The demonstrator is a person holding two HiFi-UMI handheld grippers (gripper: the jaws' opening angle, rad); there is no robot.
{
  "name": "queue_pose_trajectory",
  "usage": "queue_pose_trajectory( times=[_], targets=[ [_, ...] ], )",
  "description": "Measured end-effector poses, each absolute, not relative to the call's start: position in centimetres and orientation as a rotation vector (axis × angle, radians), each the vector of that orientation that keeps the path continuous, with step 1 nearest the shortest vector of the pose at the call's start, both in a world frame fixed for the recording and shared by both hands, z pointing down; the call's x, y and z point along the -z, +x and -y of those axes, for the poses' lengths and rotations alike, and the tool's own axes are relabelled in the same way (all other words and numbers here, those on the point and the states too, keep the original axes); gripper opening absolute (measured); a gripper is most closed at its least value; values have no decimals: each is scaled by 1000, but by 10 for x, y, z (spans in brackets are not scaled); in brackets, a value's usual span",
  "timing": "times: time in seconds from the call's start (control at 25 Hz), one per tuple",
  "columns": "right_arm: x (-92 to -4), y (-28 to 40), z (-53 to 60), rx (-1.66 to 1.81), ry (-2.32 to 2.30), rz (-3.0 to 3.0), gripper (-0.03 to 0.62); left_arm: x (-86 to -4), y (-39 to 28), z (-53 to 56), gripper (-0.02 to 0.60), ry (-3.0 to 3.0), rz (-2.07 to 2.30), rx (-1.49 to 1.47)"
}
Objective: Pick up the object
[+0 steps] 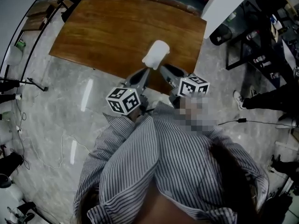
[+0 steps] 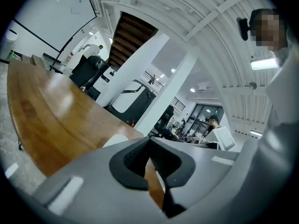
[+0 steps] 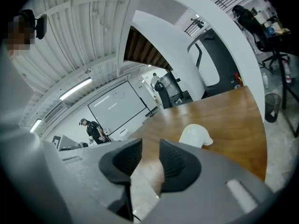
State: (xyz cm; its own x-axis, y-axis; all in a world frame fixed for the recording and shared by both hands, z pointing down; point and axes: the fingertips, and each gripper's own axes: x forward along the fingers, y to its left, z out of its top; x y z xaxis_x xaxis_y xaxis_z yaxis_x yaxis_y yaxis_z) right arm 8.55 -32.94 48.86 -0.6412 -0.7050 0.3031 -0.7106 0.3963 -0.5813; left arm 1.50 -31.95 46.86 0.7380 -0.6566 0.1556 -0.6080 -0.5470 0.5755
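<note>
The object, a white cup-like thing [image 1: 155, 54], lies on the wooden table [image 1: 107, 31] close to its near edge. Both grippers hover just short of it over that edge. My left gripper [image 1: 143, 73] sits below and left of it, its pads meeting at the tips with nothing between them [image 2: 150, 148]. In the left gripper view the white object [image 2: 115, 140] peeks over the left jaw. My right gripper [image 1: 165, 70] is below and right of it, and a gap shows between its pads [image 3: 150, 155] with nothing in it. The white object [image 3: 196, 135] lies ahead, to the right of the jaws.
A marble floor surrounds the table. A white pillar [image 1: 224, 3] and dark chairs and racks [image 1: 261, 27] stand to the right, near a person's shoe [image 1: 240, 98]. A stand and cables [image 1: 18, 83] are on the left. People stand far off in both gripper views.
</note>
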Motion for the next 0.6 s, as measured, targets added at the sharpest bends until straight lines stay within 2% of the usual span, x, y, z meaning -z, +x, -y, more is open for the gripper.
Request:
queue_pose_trajectory(
  times=[0.16, 0.28, 0.6],
  targets=[
    [-515, 97, 366, -1202, 1352, 2536, 145, -478, 18, 337, 0, 2312, 950, 80],
    [-545, 104, 381, -1309, 1395, 2408, 200, -491, 12, 344, 0, 2248, 970, 81],
    [-614, 110, 406, -1551, 1388, 2204, 238, -524, 17, 343, 0, 2113, 970, 103]
  ],
)
